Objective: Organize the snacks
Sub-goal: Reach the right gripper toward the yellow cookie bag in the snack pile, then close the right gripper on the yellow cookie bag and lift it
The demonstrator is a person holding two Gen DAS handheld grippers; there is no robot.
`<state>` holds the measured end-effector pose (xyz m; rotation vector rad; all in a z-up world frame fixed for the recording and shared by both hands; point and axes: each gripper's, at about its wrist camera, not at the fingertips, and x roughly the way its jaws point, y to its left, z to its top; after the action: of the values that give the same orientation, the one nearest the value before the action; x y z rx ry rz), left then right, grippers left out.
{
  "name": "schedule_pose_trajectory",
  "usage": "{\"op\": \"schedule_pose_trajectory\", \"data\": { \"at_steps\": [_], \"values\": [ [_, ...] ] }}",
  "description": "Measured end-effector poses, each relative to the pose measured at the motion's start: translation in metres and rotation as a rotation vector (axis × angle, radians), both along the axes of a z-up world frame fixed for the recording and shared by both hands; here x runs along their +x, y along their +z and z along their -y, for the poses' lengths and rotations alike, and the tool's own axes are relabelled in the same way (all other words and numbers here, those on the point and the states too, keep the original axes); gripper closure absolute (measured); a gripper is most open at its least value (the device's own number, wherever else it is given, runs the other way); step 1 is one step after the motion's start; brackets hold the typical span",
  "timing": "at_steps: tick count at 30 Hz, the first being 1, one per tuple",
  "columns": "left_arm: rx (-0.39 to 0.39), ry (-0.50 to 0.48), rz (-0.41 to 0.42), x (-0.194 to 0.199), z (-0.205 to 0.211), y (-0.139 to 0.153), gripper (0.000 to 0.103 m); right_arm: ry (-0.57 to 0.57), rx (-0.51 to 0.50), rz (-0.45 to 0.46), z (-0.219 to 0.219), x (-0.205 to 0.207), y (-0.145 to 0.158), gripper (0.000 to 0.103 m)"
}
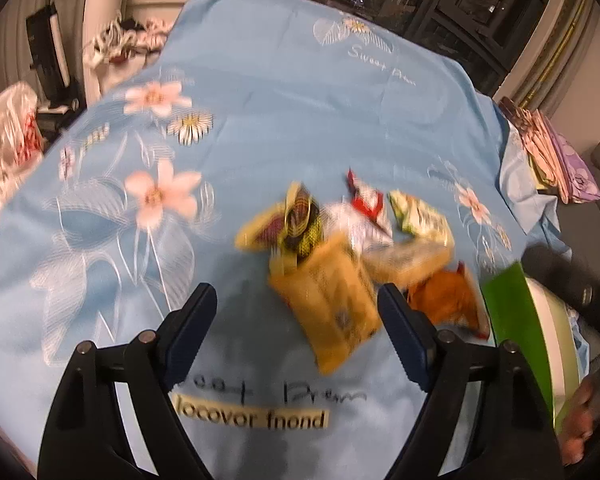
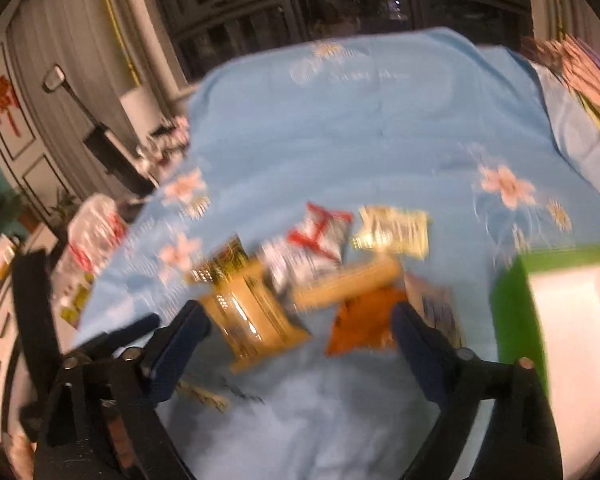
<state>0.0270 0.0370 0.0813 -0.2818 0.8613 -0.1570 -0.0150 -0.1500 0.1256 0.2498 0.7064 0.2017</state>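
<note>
A pile of snack packets lies on a light blue flowered cloth [image 1: 300, 100]. In the left wrist view a yellow packet [image 1: 328, 304] is nearest, with an orange packet [image 1: 448, 300] to its right. Behind them are a red-and-white packet [image 1: 364, 208] and a pale green one [image 1: 420, 216]. My left gripper [image 1: 297, 292] hovers open above the cloth with nothing between its fingers. The right wrist view shows the same yellow packet [image 2: 256, 316] and orange packet [image 2: 364, 320] beyond my right gripper [image 2: 300, 312], which is also open and holds nothing. Both views are blurred.
A green box with a white inside [image 1: 512, 320] [image 2: 512, 304] stands at the right of the pile. A plastic bag with red print [image 2: 92, 232] sits off the cloth's left edge. Folded fabrics [image 1: 556, 160] lie at the far right. A person's hand [image 1: 580, 420] shows at lower right.
</note>
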Motion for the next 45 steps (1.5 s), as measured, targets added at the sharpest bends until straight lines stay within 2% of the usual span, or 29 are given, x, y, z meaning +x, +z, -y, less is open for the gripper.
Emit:
{"op": "schedule_pose_trajectory", "data": {
  "at_steps": [2, 5, 7, 9, 11, 14, 16, 20, 24, 27, 30, 33, 35, 38, 45],
  "values": [
    [-0.034, -0.017, 0.009, 0.005, 0.0, 0.005, 0.023, 0.007, 0.024, 0.006, 0.002, 0.013, 0.008, 0.036],
    [-0.084, -0.042, 0.002, 0.005, 0.002, -0.008, 0.028, 0.07, 0.115, -0.066, 0.0, 0.04, -0.009, 0.048],
    [-0.095, -0.044, -0.056, 0.008, 0.003, -0.021, 0.04, 0.099, 0.12, -0.099, -0.004, 0.051, -0.027, 0.05],
    [-0.106, -0.023, -0.106, 0.009, 0.001, -0.027, 0.044, 0.125, 0.133, -0.181, -0.011, 0.064, -0.047, 0.052],
    [-0.137, -0.016, -0.078, 0.004, -0.002, -0.025, 0.044, 0.163, 0.179, -0.228, -0.015, 0.071, -0.06, 0.06],
    [-0.113, -0.024, -0.057, -0.003, 0.0, -0.023, 0.045, 0.201, 0.22, -0.277, -0.022, 0.076, -0.075, 0.063],
    [-0.102, -0.028, -0.063, -0.004, 0.003, -0.026, 0.048, 0.202, 0.212, -0.288, -0.025, 0.077, -0.079, 0.063],
    [-0.148, -0.046, -0.111, 0.003, 0.009, -0.033, 0.052, 0.199, 0.187, -0.3, -0.027, 0.076, -0.085, 0.063],
    [-0.102, -0.041, -0.101, 0.001, 0.014, -0.033, 0.054, 0.195, 0.171, -0.311, -0.028, 0.078, -0.09, 0.063],
    [-0.124, -0.035, -0.113, 0.003, 0.014, -0.036, 0.062, 0.193, 0.176, -0.325, -0.027, 0.08, -0.095, 0.063],
    [-0.127, -0.024, -0.13, 0.006, 0.014, -0.04, 0.065, 0.205, 0.202, -0.324, -0.023, 0.082, -0.097, 0.063],
    [-0.123, -0.02, -0.136, 0.009, 0.016, -0.043, 0.066, 0.219, 0.264, -0.342, -0.018, 0.086, -0.105, 0.06],
    [-0.134, -0.024, -0.142, 0.009, 0.016, -0.045, 0.065, 0.232, 0.294, -0.343, -0.017, 0.086, -0.109, 0.053],
    [-0.123, -0.029, -0.141, 0.01, 0.017, -0.046, 0.066, 0.259, 0.277, -0.34, -0.023, 0.085, -0.112, 0.047],
    [-0.083, -0.044, -0.11, 0.007, 0.021, -0.041, 0.066, 0.262, 0.313, -0.335, -0.021, 0.082, -0.113, 0.047]
  ]
}}
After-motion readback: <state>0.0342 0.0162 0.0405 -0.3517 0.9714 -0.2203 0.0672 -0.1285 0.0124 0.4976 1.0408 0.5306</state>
